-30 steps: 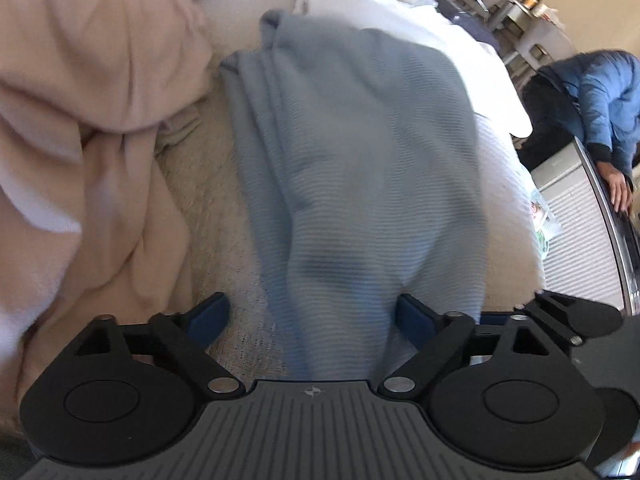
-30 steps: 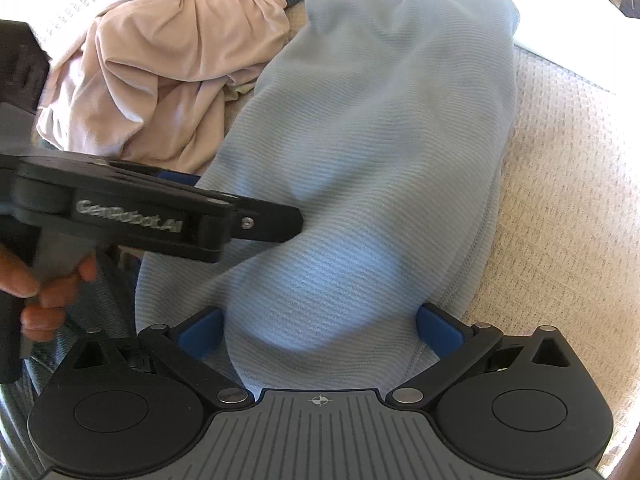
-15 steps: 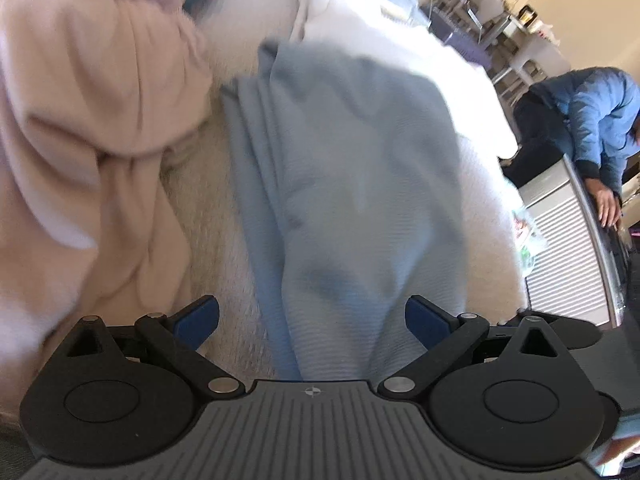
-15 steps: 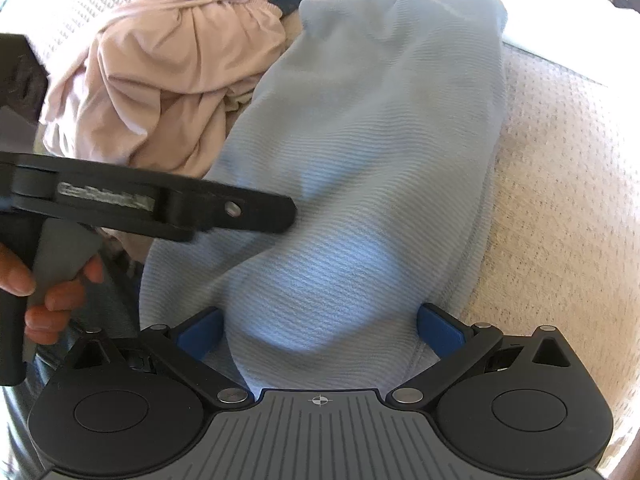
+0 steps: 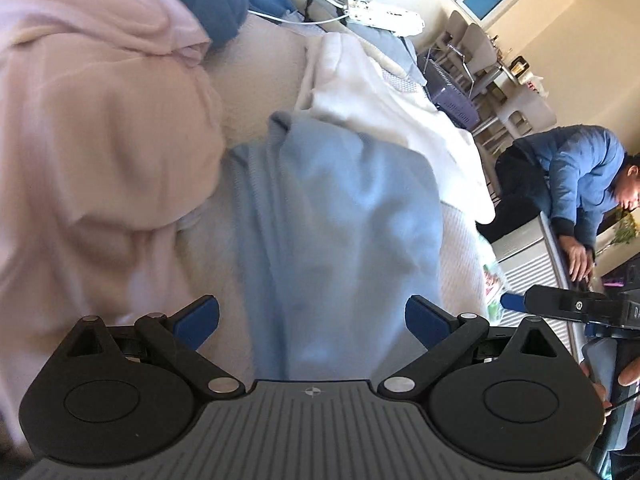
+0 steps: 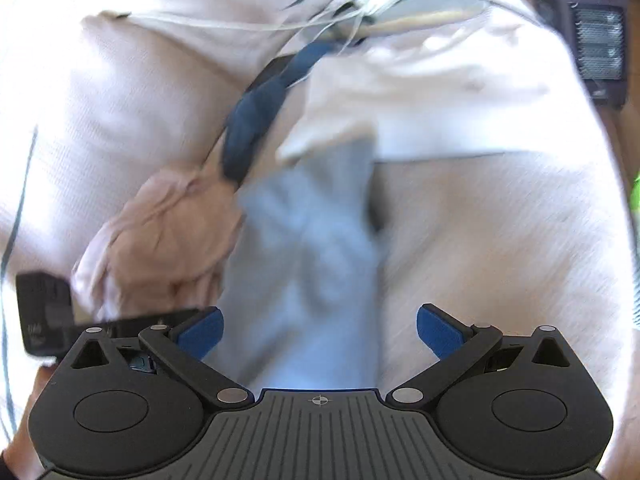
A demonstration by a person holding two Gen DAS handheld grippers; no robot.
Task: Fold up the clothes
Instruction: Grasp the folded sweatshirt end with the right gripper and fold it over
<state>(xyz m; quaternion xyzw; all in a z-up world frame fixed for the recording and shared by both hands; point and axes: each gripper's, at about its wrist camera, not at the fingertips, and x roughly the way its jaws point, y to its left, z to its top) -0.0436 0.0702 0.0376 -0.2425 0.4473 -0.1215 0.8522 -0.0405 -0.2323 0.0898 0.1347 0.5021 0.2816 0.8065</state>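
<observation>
We have the light blue garment [image 5: 340,232] lying on the bed [image 6: 500,240], a long narrow bundle running straight away from both cameras. Its near end passes between the blue pads of each tool; its far end reaches the white cloth [image 5: 380,104] further up the bed. So the long axis points away from us, toward that white cloth.

The left hand-held gripper [image 5: 312,320] stands wide, its pads on either side of the fabric with no sign of pinching. The right hand-held gripper [image 6: 318,330] is just as wide and holds nothing. Both views are blurred, so fine folds are hard to read.

What worries us:
1. The pink garment [image 5: 100,160] lies touching the blue one's left edge. A grab made slightly to that side could catch both pieces.
2. The blue fabric looks rumpled and layered. Closing on only 1 layer would let the rest sag and spoil the fold.
3. The 2 tools sit close together, so they may knock each other.
</observation>
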